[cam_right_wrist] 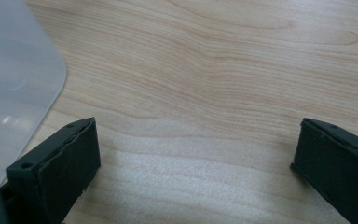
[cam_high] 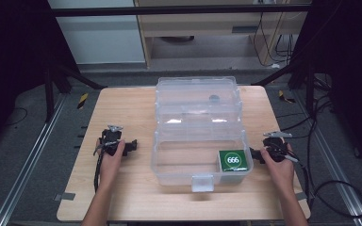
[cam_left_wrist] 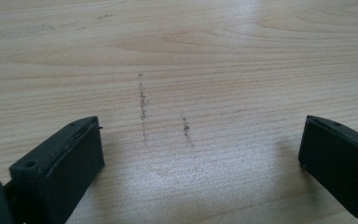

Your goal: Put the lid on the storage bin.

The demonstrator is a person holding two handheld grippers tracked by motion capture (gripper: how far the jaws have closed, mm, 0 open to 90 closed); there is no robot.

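Note:
A clear plastic organiser box (cam_high: 198, 127) stands open in the middle of the wooden table (cam_high: 122, 113), its lid tilted back. In its front right corner lies a green packet marked 666 (cam_high: 233, 160). My left gripper (cam_high: 131, 146) rests on the table left of the box, jaws pointing toward it; in the left gripper view it (cam_left_wrist: 200, 154) is open over bare wood. My right gripper (cam_high: 254, 154) sits just right of the box, close to the packet's corner. It (cam_right_wrist: 196, 154) is open with nothing between its fingers, and the box corner (cam_right_wrist: 14, 88) shows at the left.
A latch tab (cam_high: 202, 183) sticks out from the box's front wall. Faint dark scuffs (cam_left_wrist: 142, 105) mark the wood ahead of the left gripper. Cables (cam_high: 339, 197) trail off the table's right side. A cabinet (cam_high: 202, 28) stands beyond the far edge.

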